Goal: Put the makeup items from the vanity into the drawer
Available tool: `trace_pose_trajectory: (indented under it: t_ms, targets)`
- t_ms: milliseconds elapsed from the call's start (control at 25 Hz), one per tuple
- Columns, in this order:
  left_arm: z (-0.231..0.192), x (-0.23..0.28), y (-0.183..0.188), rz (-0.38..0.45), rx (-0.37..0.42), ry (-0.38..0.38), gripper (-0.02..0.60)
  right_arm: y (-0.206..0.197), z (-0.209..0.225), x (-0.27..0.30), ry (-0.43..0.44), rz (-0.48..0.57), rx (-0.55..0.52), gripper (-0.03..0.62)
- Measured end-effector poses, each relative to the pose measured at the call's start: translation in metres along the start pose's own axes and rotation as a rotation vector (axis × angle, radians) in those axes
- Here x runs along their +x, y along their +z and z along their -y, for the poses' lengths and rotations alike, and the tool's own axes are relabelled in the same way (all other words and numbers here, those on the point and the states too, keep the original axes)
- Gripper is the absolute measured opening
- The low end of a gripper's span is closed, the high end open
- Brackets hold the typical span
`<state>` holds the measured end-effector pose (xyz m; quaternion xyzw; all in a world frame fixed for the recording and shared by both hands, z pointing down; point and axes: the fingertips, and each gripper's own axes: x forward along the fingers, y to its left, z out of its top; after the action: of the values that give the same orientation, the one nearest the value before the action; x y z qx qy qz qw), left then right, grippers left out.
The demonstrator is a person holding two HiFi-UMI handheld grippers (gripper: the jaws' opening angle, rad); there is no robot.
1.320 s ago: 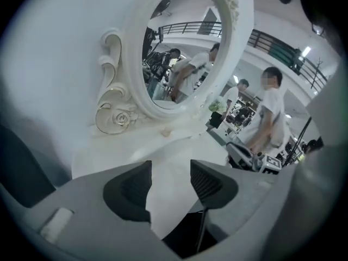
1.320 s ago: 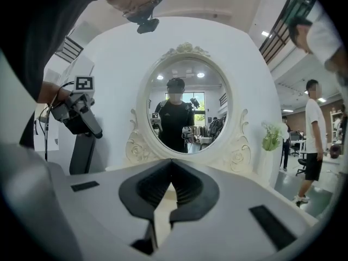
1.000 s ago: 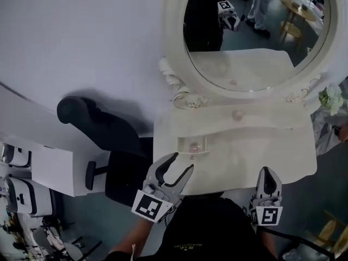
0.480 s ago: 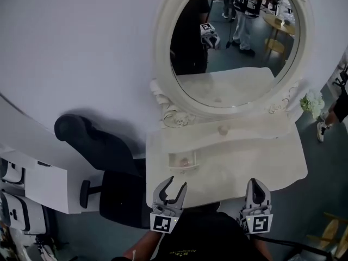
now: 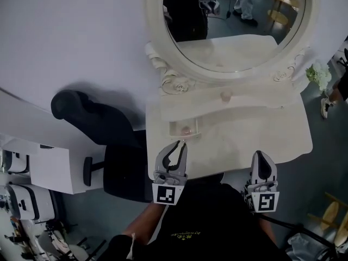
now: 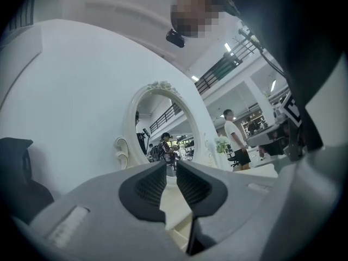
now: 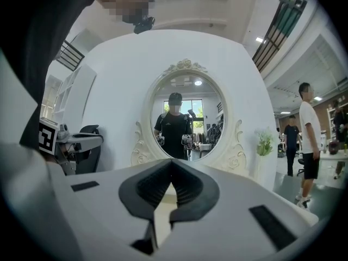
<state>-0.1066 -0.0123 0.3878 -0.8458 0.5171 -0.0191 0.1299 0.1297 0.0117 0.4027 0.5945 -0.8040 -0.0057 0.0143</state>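
Observation:
The cream vanity has a small open drawer at its left front. A pink round item lies inside it. Another pink item stands on the top under the oval mirror. My left gripper hovers just in front of the drawer; its jaws are closing to a narrow gap, and the left gripper view shows nothing between them. My right gripper is at the vanity's front edge on the right, shut and holding nothing, its tips meeting in the right gripper view.
A black office chair stands left of the vanity, with a white cabinet further left. White flowers sit by the vanity's right end. The person's dark torso is close against the front edge. People stand behind, some of them reflected in the mirror.
The left gripper's jaws have narrowed from wide apart to a thin gap. The head view has shifted, and both grippers stay at the vanity's front edge.

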Motion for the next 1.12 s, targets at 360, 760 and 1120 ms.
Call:
trace_pose_trajectory:
  t_ms: [360, 760, 1120]
  targets:
    - [-0.005, 0.018, 0.014, 0.045, -0.128, 0.027, 0.021, 0.004, -0.002, 0.020, 0.015, 0.015, 0.007, 0.002]
    - [-0.008, 0.025, 0.007, 0.034, -0.157, 0.025, 0.021, -0.002, 0.002, 0.033, 0.014, -0.008, 0.021, 0.002]
    - [-0.006, 0.024, 0.000, 0.003, -0.156, 0.011, 0.021, -0.002, 0.006, 0.027, -0.010, -0.005, 0.022, 0.002]
